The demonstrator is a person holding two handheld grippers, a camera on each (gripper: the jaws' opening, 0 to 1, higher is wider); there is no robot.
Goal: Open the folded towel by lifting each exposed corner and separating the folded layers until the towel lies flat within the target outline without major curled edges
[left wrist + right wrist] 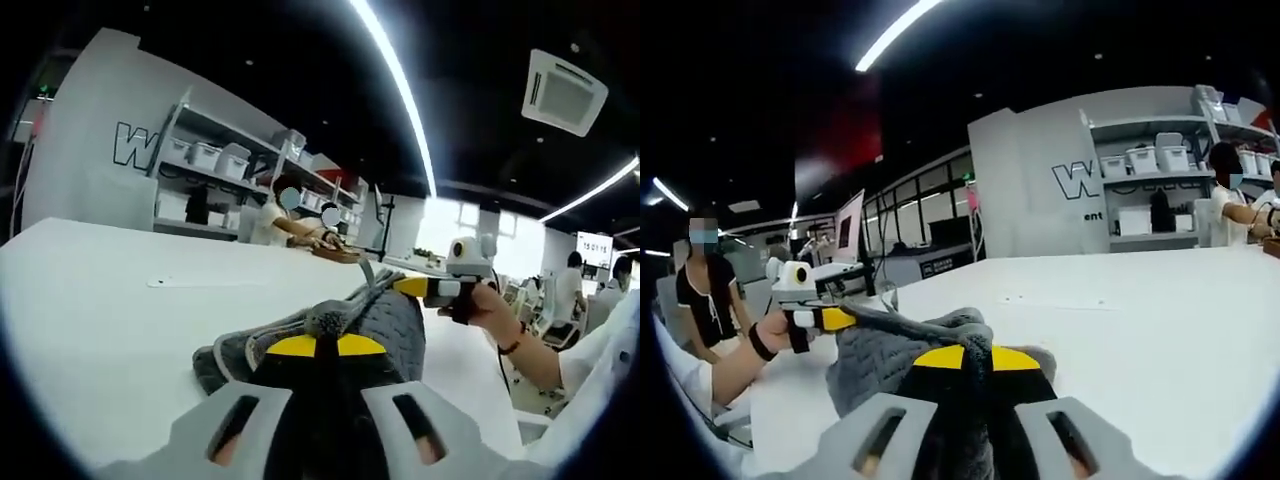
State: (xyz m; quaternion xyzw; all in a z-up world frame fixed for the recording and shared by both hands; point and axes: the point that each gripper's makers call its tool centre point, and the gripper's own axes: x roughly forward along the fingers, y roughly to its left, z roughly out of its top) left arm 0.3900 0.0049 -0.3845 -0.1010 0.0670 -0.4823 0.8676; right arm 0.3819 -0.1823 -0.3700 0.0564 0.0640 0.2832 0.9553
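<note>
A grey towel (392,330) hangs bunched above the white table (110,310), stretched between both grippers. In the left gripper view my left gripper (320,345) is shut, with a tuft of towel pinched between its yellow tips. My right gripper (415,287), held by a hand (490,305), is shut on the towel's far corner. In the right gripper view my right gripper (975,358) is shut on a fold of the towel (880,355). My left gripper (838,318) grips the other corner at the left, above the table (1140,330).
A thin pale mark (200,282) lies on the table beyond the towel. Shelves with white bins (215,160) stand behind the table, where people sit at a bench (335,252). Another person (705,290) sits off the table's left side.
</note>
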